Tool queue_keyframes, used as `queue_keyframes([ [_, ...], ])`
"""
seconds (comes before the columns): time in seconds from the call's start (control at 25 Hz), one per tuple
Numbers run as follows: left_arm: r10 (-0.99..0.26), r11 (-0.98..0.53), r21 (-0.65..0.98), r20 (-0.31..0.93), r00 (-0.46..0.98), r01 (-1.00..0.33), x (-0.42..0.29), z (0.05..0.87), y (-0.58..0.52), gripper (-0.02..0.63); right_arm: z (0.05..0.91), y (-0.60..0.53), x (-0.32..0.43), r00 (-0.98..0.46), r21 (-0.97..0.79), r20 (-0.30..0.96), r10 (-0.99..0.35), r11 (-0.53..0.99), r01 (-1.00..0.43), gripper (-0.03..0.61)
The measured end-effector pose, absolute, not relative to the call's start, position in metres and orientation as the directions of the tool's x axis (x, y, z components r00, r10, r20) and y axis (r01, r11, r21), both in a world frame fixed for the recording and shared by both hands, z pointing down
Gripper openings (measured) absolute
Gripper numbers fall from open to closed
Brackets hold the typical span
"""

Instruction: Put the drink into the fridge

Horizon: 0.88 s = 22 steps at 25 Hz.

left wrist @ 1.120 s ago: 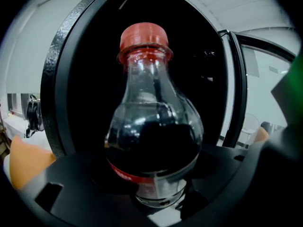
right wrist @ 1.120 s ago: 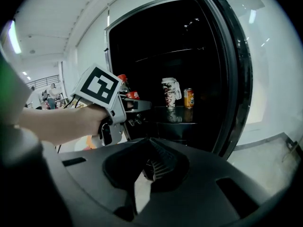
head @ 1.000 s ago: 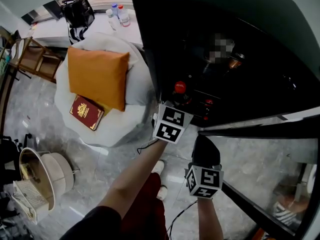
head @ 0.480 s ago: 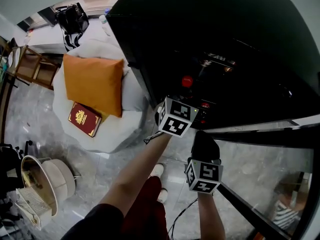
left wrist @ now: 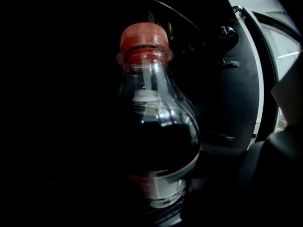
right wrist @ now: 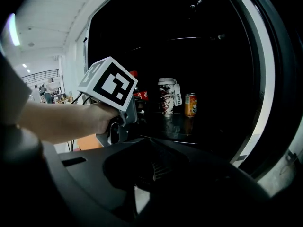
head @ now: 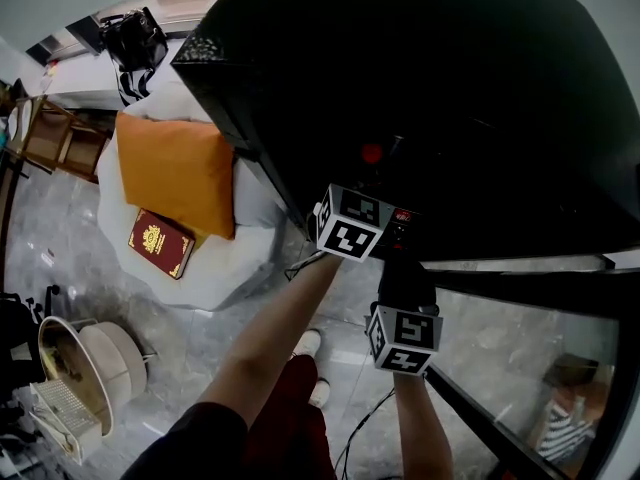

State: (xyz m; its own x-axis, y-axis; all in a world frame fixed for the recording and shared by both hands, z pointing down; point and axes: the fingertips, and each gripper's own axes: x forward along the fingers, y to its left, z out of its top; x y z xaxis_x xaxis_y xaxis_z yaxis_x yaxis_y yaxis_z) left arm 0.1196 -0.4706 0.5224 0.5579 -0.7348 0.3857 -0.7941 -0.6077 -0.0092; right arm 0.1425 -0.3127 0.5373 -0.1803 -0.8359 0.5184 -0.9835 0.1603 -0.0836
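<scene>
Fridge [head: 450, 88] nearer; cushion [head: 175, 173], book [head: 160, 243] on white seat [head: 215, 268].

Before us we list the open fridge [head: 450, 88]. On its shelf [right wrist: 189, 122]: a cup [right wrist: 166, 96], with a can [right wrist: 190, 104] just beside it on the right. At the fridge's mouth: the bottle [left wrist: 156, 126], upright between the jaws of the left tool [head: 350, 223]. Nearer us and slightly right: the right tool [head: 405, 330]. Left of the fridge: a round seat [head: 235, 258] bearing a cushion [head: 175, 173], a book [head: 160, 243] just beside its near corner.
</scene>
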Motion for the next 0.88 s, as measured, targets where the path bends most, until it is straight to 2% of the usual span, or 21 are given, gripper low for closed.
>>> queue_keyframes([
  [0.88, -0.719, -0.626, -0.026, 0.407, 0.564, -0.779, 0.126, 0.545, -0.505, 0.314, 0.552, -0.361, 0.148, -0.152, -0.058, 0.507, -0.848, 0.142, -0.988, 0.017],
])
